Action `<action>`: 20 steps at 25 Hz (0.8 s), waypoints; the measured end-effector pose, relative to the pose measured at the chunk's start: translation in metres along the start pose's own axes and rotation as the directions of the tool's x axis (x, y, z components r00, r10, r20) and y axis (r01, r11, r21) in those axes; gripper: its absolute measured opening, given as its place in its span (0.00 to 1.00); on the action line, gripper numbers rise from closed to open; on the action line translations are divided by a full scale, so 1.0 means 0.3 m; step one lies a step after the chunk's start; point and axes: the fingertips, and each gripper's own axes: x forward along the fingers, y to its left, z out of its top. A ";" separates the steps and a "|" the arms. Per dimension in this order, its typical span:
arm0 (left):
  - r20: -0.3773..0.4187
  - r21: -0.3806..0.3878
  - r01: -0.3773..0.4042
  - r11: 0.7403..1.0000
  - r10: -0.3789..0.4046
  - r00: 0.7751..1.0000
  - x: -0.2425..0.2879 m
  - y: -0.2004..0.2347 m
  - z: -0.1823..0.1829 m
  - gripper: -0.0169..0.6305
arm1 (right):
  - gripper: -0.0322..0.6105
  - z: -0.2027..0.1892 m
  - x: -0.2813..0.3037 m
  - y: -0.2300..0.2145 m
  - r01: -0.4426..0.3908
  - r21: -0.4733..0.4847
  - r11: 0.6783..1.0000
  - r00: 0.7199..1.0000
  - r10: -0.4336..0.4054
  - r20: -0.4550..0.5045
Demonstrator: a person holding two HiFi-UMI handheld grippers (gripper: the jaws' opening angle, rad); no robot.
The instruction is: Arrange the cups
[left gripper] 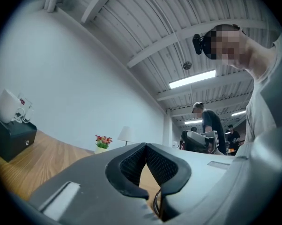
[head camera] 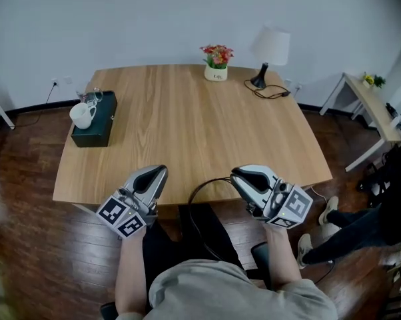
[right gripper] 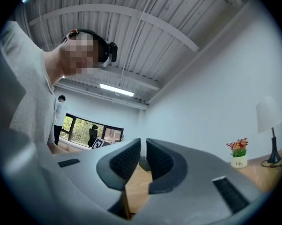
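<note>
A white mug and clear glass cups stand on a dark green box at the left edge of the wooden table. In the left gripper view the mug and the box lie far off at the left. My left gripper hovers at the table's near edge, shut and empty, its tips meeting. My right gripper is beside it at the same edge, also shut with nothing between its jaws. Both are far from the cups.
A flower pot and a white lamp with its cord stand at the table's far edge. A black cable loops at the near edge between the grippers. A small side table and a seated person's legs are at the right.
</note>
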 end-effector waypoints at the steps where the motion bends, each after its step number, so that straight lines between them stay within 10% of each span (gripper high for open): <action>1: 0.009 0.002 0.003 1.000 -0.003 1.000 0.002 -0.009 0.009 0.04 | 0.11 -0.004 0.007 0.009 0.000 -0.013 1.000 1.000 0.000 -0.016; 20: 0.015 0.046 0.058 0.997 -0.059 0.998 0.048 -0.136 0.027 0.04 | 0.09 0.013 -0.066 0.018 0.093 -0.068 0.993 0.993 -0.098 -0.065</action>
